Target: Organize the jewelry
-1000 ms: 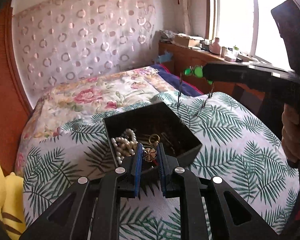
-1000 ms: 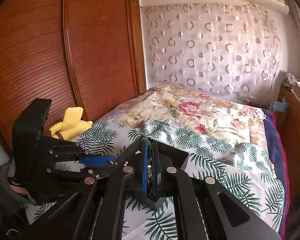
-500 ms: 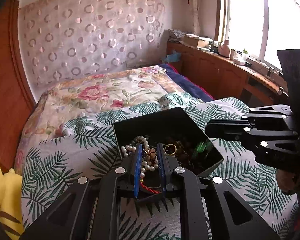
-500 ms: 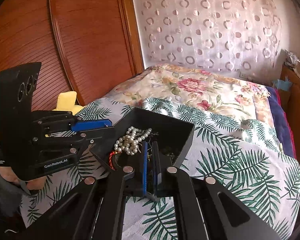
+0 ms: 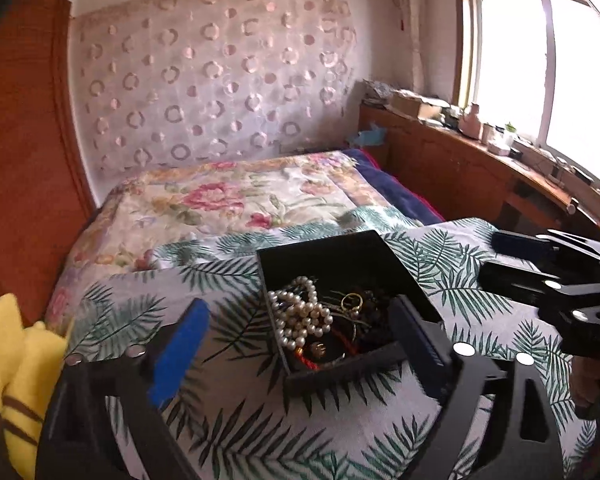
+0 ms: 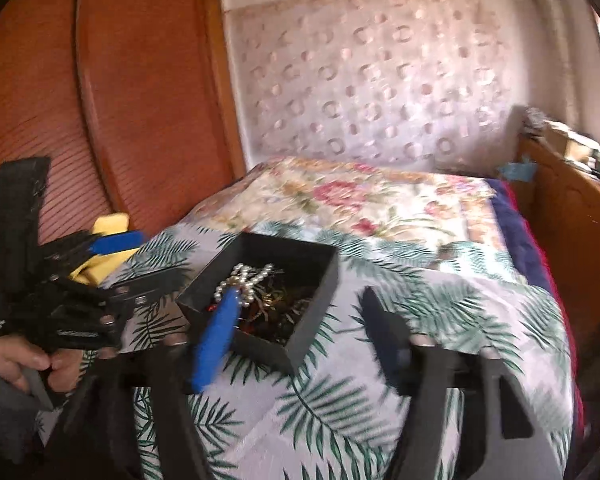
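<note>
Grippers that were pinched nearly shut half a second ago now gape: the left gripper point(image 5: 300, 340) and the right gripper point(image 6: 300, 336) both stand wide apart and hold nothing, each straddling the near end of the black box point(image 5: 380, 258). The box sits on the palm-leaf sheet point(image 5: 260, 432) at the foot of the bed, pearl necklace point(image 5: 304, 316) and gold ring point(image 5: 352, 301) inside, the darker tangle beyond them hard to make out. Bare sheet lies on both sides of it, floral quilt point(image 5: 220, 196) farther back.
</note>
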### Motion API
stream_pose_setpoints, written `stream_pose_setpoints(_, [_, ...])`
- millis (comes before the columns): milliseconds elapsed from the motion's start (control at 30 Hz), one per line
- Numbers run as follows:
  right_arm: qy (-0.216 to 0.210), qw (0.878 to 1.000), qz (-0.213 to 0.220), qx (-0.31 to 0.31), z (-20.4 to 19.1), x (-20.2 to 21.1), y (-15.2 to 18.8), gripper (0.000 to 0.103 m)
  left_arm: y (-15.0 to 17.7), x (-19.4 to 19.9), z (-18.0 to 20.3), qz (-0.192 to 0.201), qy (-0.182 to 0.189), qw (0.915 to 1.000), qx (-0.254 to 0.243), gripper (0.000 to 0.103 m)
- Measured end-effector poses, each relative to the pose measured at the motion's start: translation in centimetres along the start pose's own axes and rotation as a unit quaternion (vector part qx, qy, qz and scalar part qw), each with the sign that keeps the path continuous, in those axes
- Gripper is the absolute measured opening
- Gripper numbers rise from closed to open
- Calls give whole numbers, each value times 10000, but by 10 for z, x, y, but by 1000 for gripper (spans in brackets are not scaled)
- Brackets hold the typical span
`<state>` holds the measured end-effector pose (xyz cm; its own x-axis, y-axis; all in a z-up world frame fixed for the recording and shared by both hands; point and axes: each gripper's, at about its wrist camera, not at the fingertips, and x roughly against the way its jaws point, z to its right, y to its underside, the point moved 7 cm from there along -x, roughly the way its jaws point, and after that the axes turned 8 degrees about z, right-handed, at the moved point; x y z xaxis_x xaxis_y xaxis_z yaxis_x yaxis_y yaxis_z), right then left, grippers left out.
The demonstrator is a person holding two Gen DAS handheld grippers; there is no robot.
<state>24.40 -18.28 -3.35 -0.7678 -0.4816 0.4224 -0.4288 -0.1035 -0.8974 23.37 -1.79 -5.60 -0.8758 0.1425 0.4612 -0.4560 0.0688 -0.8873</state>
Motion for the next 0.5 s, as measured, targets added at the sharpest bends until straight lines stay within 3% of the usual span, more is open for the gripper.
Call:
stream_pose_setpoints(167, [516, 9979, 390, -101, 5, 44, 6, 99, 9, 40, 1, 132, -328, 9993, 74, 95])
stream_pose_setpoints(333, [764, 9955, 550, -129, 2, 72, 15, 100, 20, 71, 3, 179, -605, 9980, 44, 95])
stream_pose_setpoints(500, [868, 9942, 594, -225, -1, 85, 21, 100, 28, 93, 4, 249, -634, 9976, 106, 95])
